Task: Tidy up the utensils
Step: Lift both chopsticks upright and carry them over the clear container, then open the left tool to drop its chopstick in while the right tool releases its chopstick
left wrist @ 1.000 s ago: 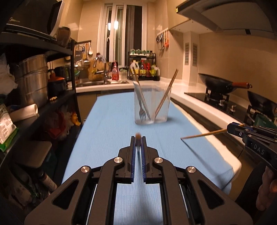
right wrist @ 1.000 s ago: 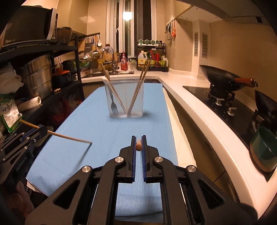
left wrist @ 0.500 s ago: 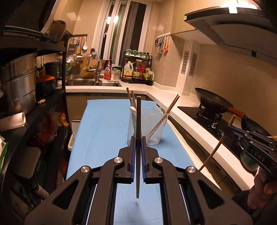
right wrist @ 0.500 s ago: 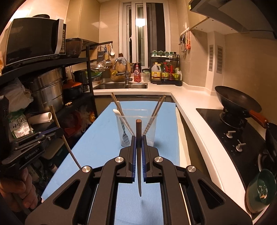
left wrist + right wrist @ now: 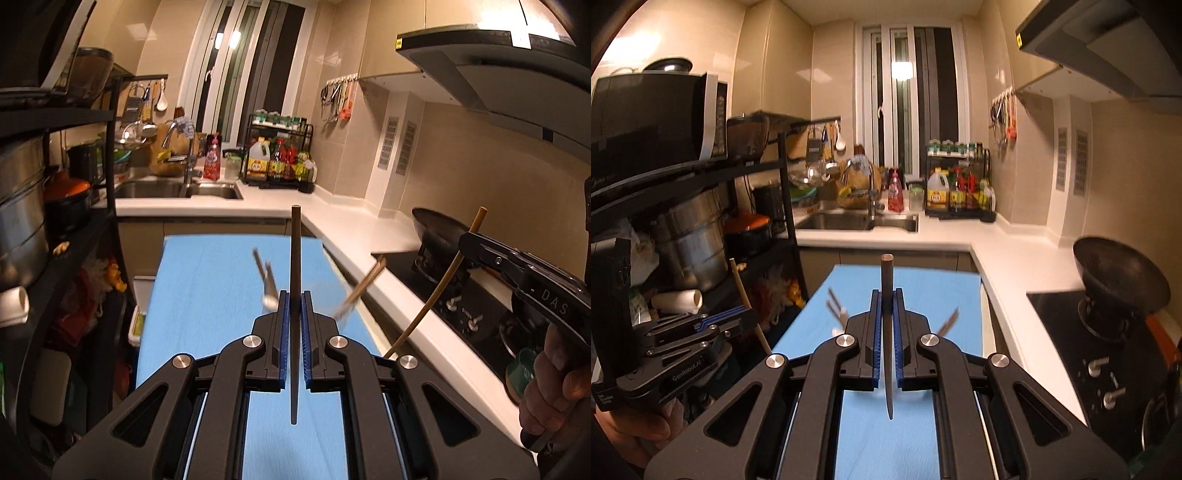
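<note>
Both jaws grasp upright chopsticks; right view alone shows the microwave [image 5: 657, 118].

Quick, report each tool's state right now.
Left tool: shut on a chopstick, held upright.
Right tool: shut on another chopstick, also upright.

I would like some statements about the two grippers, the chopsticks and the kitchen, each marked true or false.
1. The left gripper holds a chopstick upright between its jaws. True.
2. The right gripper is open with nothing in it. False: its jaws clamp a chopstick.
3. The cloth on the table is blue. True.
4. The wok stands in the sink. False: it sits on the stove.
</note>
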The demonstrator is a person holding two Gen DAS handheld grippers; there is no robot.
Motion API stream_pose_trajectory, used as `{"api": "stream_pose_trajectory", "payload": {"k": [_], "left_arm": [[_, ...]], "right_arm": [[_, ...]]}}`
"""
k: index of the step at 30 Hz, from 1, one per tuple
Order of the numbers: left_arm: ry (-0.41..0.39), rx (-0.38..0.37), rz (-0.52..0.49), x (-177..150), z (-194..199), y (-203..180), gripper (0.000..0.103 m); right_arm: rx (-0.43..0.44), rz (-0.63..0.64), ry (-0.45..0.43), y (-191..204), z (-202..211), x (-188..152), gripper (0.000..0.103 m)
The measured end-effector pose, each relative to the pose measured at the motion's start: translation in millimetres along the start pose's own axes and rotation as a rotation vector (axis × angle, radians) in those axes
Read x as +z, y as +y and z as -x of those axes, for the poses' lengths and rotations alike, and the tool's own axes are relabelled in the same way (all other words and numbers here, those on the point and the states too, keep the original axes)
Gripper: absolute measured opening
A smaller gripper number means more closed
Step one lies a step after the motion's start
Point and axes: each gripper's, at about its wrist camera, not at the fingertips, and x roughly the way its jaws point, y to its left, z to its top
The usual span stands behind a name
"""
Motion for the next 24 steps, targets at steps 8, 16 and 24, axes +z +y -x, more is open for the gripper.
{"api": "stream_pose_trajectory", "payload": {"k": [8,16,24], "left_arm": [[-0.119,-0.023,-0.051,69,-40,-25,0.006],[-0.013,0.018,-0.108,65,-112,-32,0.006],[0.248,-0.005,-0.1,28,-169,-18,0.007]], "right_arm": [[-0.039,0.001,-0.153,-11,-33,32,0.006],[-0.03,-0.036,-0.059,-26,-96,9,0.006],[0.01,-0.006,0.163,-22,-143,-26,0.024]]}}
